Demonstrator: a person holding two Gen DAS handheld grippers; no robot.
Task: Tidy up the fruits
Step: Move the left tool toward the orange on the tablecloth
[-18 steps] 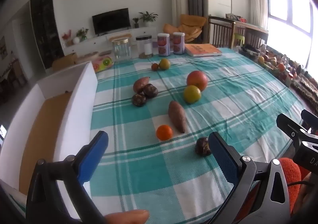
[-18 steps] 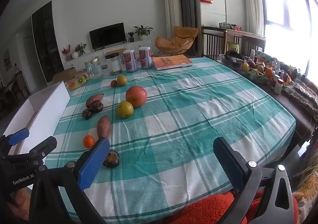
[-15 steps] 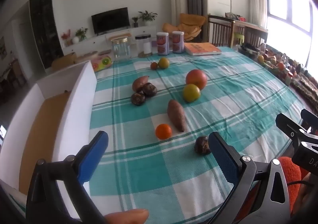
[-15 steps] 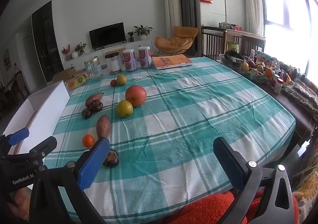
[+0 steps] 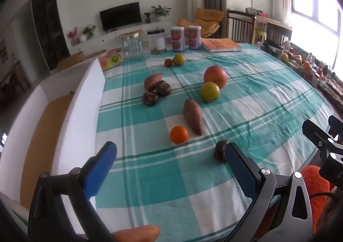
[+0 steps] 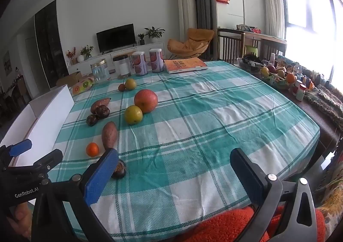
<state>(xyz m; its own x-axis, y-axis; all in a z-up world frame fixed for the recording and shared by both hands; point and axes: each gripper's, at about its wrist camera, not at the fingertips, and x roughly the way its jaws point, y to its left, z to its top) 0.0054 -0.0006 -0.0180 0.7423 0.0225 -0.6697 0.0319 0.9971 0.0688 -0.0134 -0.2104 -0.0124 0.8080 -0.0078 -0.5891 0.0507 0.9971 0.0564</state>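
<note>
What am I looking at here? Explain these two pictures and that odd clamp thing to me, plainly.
No robot here: a person holds a two-finger clamp in each hand, each with a wide-angle camera looking forward along its blue fingers. One picture comes from the left gripper, the other from the right gripper. Both are open and hold nothing.

Each view shows the same table with a green checked cloth. On it lie loose fruit and vegetables: an apple, a yellow-green fruit, a sweet potato, a small orange, and a dark fruit nearest the grippers. Further back are another sweet potato with two dark fruits beside it. A white box sits at the table's left edge, with no fruit visible inside.
</note>
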